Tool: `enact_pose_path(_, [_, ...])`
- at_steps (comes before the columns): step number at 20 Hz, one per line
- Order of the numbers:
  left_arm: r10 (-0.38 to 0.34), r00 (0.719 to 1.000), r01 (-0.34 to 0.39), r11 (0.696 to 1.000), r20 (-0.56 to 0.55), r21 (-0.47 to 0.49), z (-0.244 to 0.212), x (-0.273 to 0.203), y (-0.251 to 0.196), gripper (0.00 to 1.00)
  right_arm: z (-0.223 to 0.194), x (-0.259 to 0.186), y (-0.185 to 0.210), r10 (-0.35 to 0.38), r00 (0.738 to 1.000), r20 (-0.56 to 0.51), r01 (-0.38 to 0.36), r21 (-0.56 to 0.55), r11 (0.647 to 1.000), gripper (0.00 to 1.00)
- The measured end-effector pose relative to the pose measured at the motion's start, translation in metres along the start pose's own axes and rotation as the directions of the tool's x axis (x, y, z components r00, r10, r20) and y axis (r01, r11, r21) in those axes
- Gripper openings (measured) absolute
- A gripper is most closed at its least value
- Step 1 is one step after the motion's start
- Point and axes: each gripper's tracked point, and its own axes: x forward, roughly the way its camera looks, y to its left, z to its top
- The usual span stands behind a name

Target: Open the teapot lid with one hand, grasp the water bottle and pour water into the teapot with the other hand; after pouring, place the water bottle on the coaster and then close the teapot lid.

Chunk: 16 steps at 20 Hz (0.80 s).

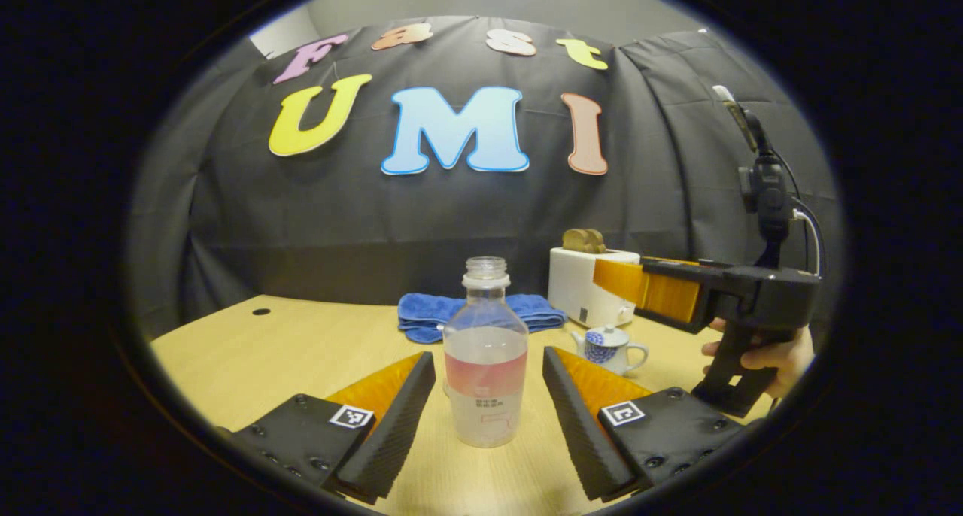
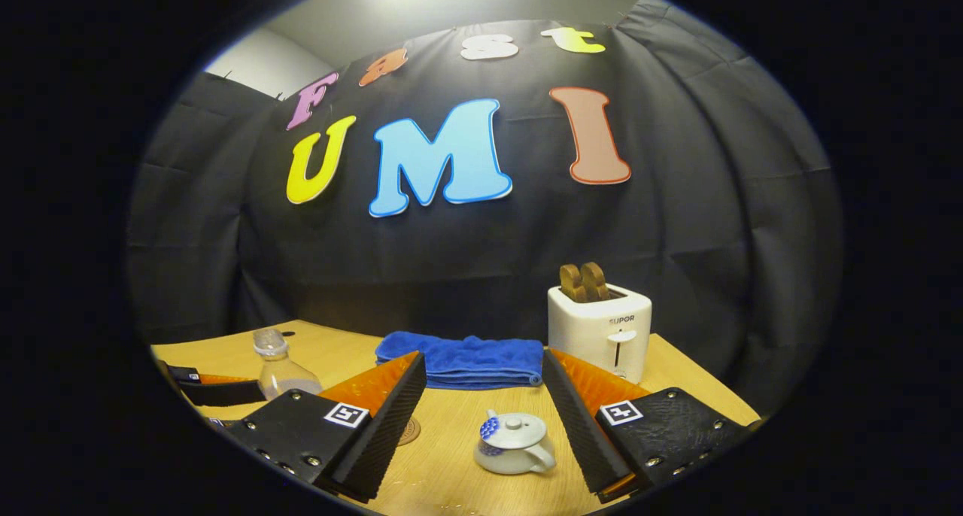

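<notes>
While the wooden surface (image 1: pixel 301 350) carries everything, its far edge runs along the booth's black cloth wall. Against that far edge, toward the right, stands a white toaster (image 2: pixel 599 328) with two brown slices (image 2: pixel 583 281) sticking up from its slots. Just left of the toaster, also along the far edge, lies a folded blue towel (image 2: pixel 463 360).

In the left gripper view, the left gripper (image 1: pixel 487 414) is spread wide, with the bottle (image 1: pixel 484 354) standing upright between its fingers, neither finger touching it. That bottle is clear, uncapped, partly filled, and stands on the surface nearer than the towel. The right gripper (image 1: pixel 647 290) hangs above the surface at the right, held by a hand (image 1: pixel 767 354) on its grip; seen side-on here, so its opening cannot be judged from this view.

In the right gripper view, the right gripper (image 2: pixel 485 418) is spread open above the surface, and the small white teapot (image 2: pixel 514 444) with a blue pattern sits below, between its fingers, untouched, lid (image 2: pixel 514 428) on. A round brown coaster (image 2: pixel 410 431) lies just left of the teapot, partly hidden behind a finger. Farther left stand the bottle (image 2: pixel 280 369) and part of the left gripper (image 2: pixel 214 388).
</notes>
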Motion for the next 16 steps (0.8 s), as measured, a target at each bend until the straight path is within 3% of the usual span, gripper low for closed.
enact_pose_path(5, [-0.021, 1.000, 0.021, 1.000, 0.004, -0.014, -0.012, 0.022, 0.004, 0.99, -0.026, 0.033, -0.012, -0.044, 0.998, -0.046, 0.044, 0.014, 0.999, 0.95])
enact_pose_path(6, [-0.022, 1.000, 0.022, 1.000, 0.004, -0.019, -0.012, 0.026, 0.005, 0.99, -0.032, 0.039, -0.015, -0.052, 0.997, -0.058, 0.053, 0.008, 0.999, 0.88])
enact_pose_path(9, [-0.026, 1.000, 0.026, 1.000, -0.006, -0.015, -0.019, 0.031, 0.004, 0.99, -0.052, 0.054, -0.017, -0.064, 0.992, -0.109, 0.064, -0.007, 0.998, 0.86])
enact_pose_path(10, [-0.028, 1.000, 0.028, 0.999, -0.008, -0.017, -0.020, 0.032, 0.004, 1.00, -0.061, 0.057, -0.017, -0.066, 0.989, -0.133, 0.065, -0.014, 0.998, 0.74])
enact_pose_path(14, [-0.025, 1.000, 0.025, 1.000, -0.005, -0.010, -0.017, 0.030, 0.005, 1.00, -0.072, 0.060, -0.016, -0.070, 0.985, -0.157, 0.061, -0.059, 0.996, 0.72])
enact_pose_path(15, [-0.025, 1.000, 0.025, 1.000, 0.001, -0.010, -0.016, 0.030, 0.006, 1.00, -0.071, 0.060, -0.022, -0.105, 0.984, -0.144, 0.095, -0.075, 0.993, 0.72])
enact_pose_path(16, [-0.026, 1.000, 0.026, 1.000, 0.005, -0.012, -0.015, 0.029, 0.006, 1.00, -0.070, 0.062, -0.025, -0.110, 0.983, -0.145, 0.100, -0.075, 0.992, 0.45])
